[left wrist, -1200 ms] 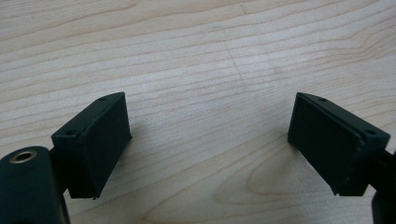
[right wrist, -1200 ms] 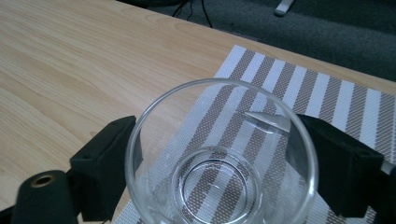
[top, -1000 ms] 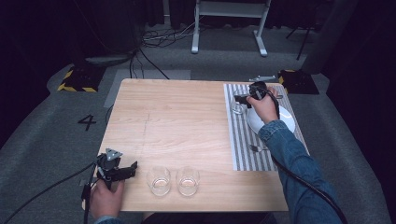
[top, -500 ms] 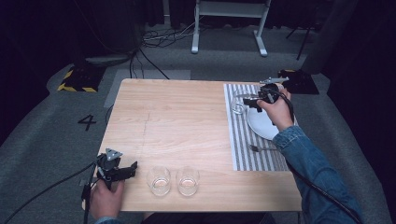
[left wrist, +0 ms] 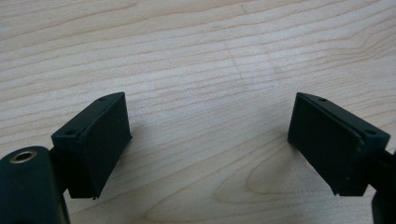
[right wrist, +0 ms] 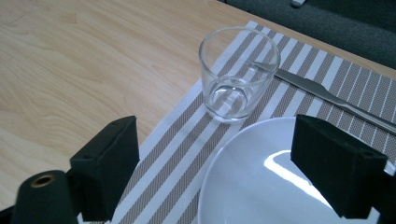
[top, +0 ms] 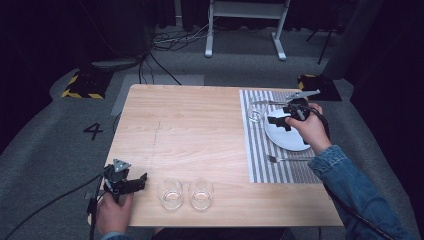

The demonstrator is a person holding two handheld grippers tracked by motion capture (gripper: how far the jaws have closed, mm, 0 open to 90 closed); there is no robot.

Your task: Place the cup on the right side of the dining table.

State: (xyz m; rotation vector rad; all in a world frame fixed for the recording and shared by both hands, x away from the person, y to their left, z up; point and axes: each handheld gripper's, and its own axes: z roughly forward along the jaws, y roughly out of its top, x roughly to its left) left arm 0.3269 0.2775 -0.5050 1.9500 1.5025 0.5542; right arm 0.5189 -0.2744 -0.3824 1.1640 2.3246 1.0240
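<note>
Two clear round glasses on pale woodgrain table; striped woven placemat.

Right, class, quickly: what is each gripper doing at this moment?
Left gripper: open, holding nothing, over bare table.
Right gripper: open, holding nothing, above the plate, near the glass.

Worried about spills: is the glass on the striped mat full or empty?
Empty. The glass stands upright on the striped mat, whose stripes show clearly through its base.
</note>
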